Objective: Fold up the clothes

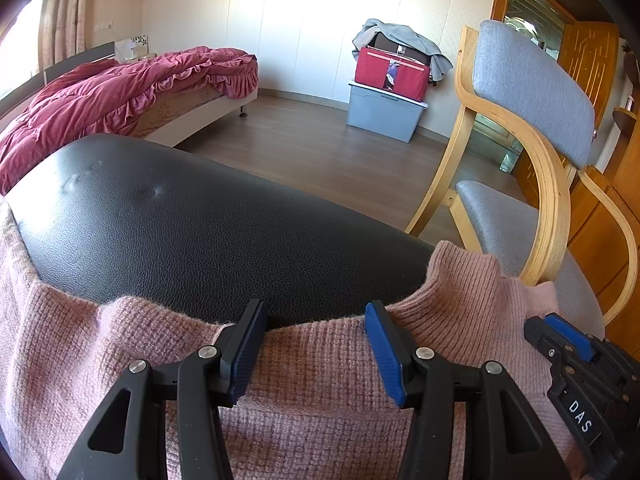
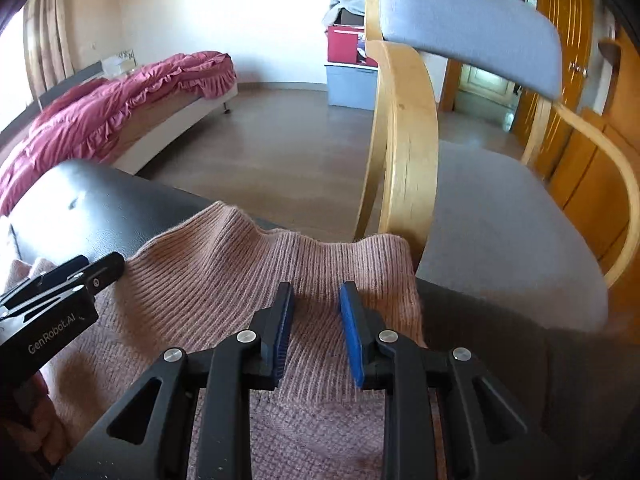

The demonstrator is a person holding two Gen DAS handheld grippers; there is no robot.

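A pink knitted sweater (image 1: 312,364) lies spread on a black leather surface (image 1: 180,216), its ribbed collar (image 2: 208,264) toward the far right edge. My left gripper (image 1: 315,308) hovers open over the sweater's upper edge, blue pads wide apart, with nothing pinched. It also shows at the left of the right wrist view as the left gripper (image 2: 102,266). My right gripper (image 2: 317,288) sits low over the collar's base. Its jaws are opening, a narrow gap apart, with the knit beneath them and not pinched. The right gripper (image 1: 560,336) shows at the right in the left wrist view.
A wooden armchair with grey cushions (image 2: 500,216) stands close against the surface's right end. Farther off are a bed with a red quilt (image 1: 120,92) and a grey storage box (image 1: 380,114) with a red bag on top. Wooden floor lies between.
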